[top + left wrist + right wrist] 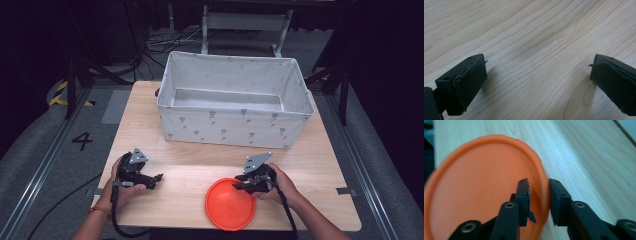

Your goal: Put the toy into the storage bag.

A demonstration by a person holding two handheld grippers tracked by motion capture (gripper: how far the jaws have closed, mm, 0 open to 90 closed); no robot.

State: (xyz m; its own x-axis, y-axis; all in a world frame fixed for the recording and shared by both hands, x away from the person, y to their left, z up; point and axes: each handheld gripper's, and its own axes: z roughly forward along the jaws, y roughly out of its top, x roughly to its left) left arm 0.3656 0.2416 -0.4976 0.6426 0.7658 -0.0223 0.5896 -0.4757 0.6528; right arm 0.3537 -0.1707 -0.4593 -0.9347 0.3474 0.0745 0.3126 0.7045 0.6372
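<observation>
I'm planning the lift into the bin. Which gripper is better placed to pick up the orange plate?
Right. The right gripper already has its jaws on either side of the orange plate's rim, while the left gripper sits open over bare table.

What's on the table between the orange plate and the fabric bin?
Nothing: in the high view the stretch of table between the orange plate and the fabric bin is bare wood.
</observation>
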